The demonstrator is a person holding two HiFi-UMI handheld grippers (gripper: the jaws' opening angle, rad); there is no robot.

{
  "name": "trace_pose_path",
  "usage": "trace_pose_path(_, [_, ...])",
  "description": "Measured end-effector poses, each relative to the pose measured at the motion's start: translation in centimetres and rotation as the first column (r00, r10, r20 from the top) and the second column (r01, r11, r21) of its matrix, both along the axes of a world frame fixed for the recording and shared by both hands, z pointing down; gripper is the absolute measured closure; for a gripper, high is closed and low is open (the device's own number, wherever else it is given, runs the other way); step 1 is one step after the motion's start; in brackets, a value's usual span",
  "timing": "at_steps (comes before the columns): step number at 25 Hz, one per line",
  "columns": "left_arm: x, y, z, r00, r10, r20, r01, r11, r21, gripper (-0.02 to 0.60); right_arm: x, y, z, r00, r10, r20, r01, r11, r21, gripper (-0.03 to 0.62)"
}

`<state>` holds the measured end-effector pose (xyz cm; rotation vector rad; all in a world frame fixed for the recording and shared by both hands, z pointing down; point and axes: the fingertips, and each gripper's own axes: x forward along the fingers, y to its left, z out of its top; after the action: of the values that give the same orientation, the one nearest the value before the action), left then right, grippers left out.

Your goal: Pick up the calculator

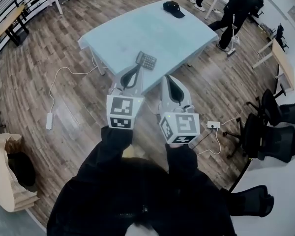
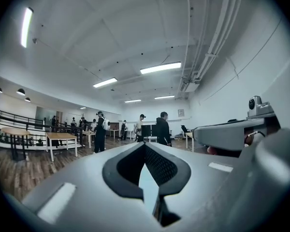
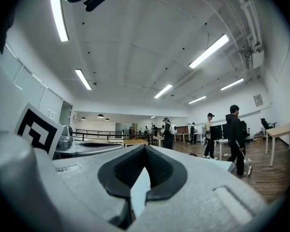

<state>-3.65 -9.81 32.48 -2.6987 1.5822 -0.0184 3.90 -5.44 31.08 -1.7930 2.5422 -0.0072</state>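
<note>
The dark calculator (image 1: 146,60) lies near the front edge of the pale blue table (image 1: 123,33) in the head view. My left gripper (image 1: 136,68) is held level just short of that edge, its tips close to the calculator's near left corner and apart from it. Its jaws are shut with nothing between them (image 2: 145,145). My right gripper (image 1: 167,77) hangs beside it, a little further back, jaws also shut and empty (image 3: 145,148). Neither gripper view shows the calculator; only a strip of pale table shows through the jaw loops.
A black cap (image 1: 173,8) lies at the table's far end. White power strips with cables (image 1: 49,120) (image 1: 213,125) lie on the wood floor. Black office chairs (image 1: 275,132) and a wooden desk (image 1: 283,63) stand at the right. People (image 1: 236,9) stand beyond the table.
</note>
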Motion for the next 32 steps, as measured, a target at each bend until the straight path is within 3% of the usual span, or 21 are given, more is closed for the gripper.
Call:
trace_pose_path(12, [-1.4, -12.9, -0.2, 0.998, 0.064, 0.01, -0.063, 0.998, -0.031, 0.581, -0.1, -13.0, -0.2, 0.996, 0.09, 0.008, -0.09, 0.996, -0.029, 0.592])
trace_pose_path(20, [-0.7, -16.2, 2.7, 0.998, 0.068, 0.016, -0.066, 0.993, -0.101, 0.581, 0.8, -16.9, 2.3, 0.995, 0.103, -0.003, -0.103, 0.99, -0.091, 0.592])
trace_pose_path(32, [1.4, -19.9, 9.3, 0.999, 0.012, 0.053, 0.0, 0.976, -0.217, 0.581, 2.6, -21.5, 8.3, 1.0, 0.027, 0.009, -0.025, 0.98, -0.195, 0.592])
